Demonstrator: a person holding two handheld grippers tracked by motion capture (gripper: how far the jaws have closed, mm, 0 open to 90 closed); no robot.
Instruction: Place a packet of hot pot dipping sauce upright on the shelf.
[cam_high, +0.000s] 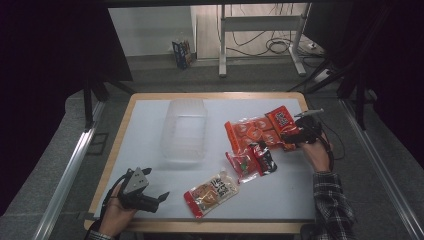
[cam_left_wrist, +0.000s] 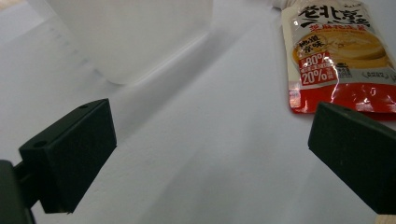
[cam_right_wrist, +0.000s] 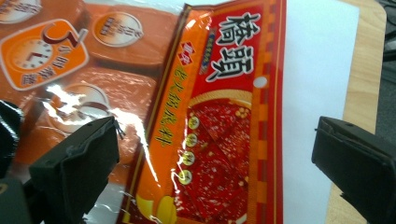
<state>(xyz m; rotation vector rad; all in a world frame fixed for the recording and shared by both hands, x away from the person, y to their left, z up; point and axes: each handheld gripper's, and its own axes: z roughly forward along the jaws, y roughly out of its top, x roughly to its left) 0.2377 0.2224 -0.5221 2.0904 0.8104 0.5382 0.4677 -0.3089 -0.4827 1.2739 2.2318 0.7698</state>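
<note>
From the high view, the right gripper (cam_high: 296, 134) is hovering open-jawed over the red rectangular foil sauce packet (cam_high: 281, 119) at the far right of the white table (cam_high: 150, 120); the clear plastic storage bin (cam_high: 184, 131) is sitting empty, so nothing looks packed yet. The orange multi-pack bag (cam_high: 250, 132), small red-and-black sachets (cam_high: 252, 162) and cream-and-red pouch (cam_high: 211, 192) are lying between.

In the left gripper view, the left gripper (cam_left_wrist: 210, 154) is resting open, gripping nothing, near the pouch.

In the right gripper view, the jaws are straddling the packet, which is overlapping the orange bag – that may snag
</note>
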